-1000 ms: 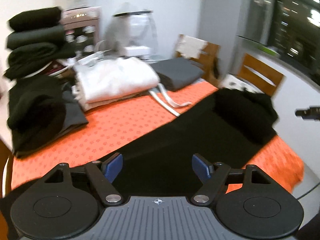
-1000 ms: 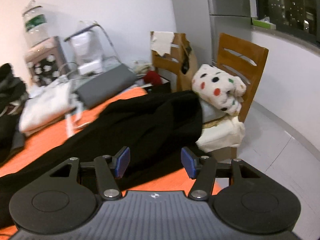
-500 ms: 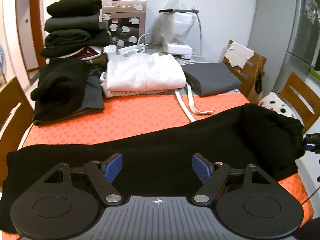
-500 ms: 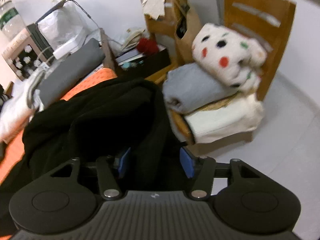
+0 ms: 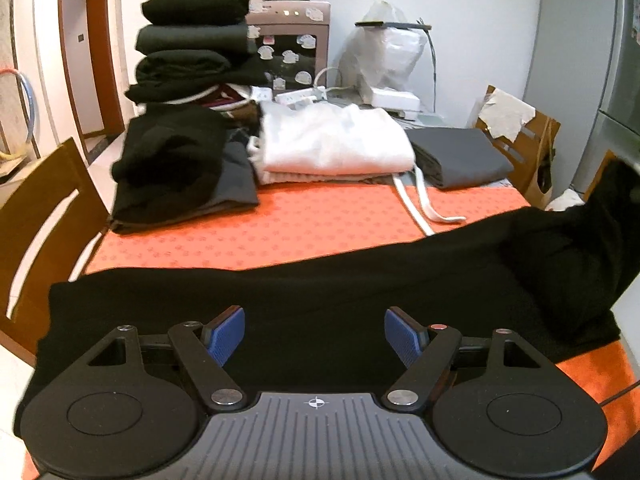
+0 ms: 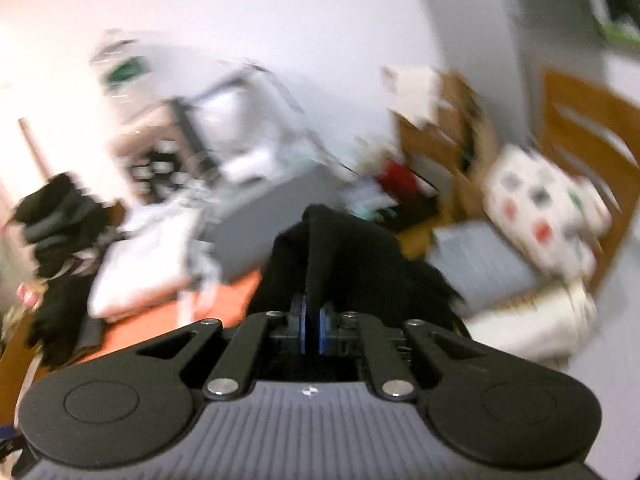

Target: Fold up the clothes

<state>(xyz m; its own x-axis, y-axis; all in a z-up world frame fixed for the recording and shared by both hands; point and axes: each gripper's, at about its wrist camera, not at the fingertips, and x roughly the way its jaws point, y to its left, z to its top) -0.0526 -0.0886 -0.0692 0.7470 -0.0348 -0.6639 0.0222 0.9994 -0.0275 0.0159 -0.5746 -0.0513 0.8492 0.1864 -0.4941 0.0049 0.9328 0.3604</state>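
A long black garment (image 5: 320, 292) lies across the near side of the orange tablecloth (image 5: 304, 232), its right end lifted off the table. My left gripper (image 5: 314, 334) hovers open just above the garment's middle, nothing between its blue pads. In the blurred right wrist view, my right gripper (image 6: 311, 326) is shut on a raised fold of the same black garment (image 6: 336, 256), which stands up between the pads.
Folded clothes crowd the table's far side: a black stack (image 5: 192, 44), a black and grey pile (image 5: 180, 168), white clothes (image 5: 332, 144) with a trailing strap, a grey piece (image 5: 460, 156). Wooden chairs (image 5: 44, 208) stand at both ends; one (image 6: 588, 152) holds folded items and a spotted cushion (image 6: 540, 196).
My right gripper closed on the black garment's right end and lifted it. My left gripper swung left, so the whole table and the door came into its view.
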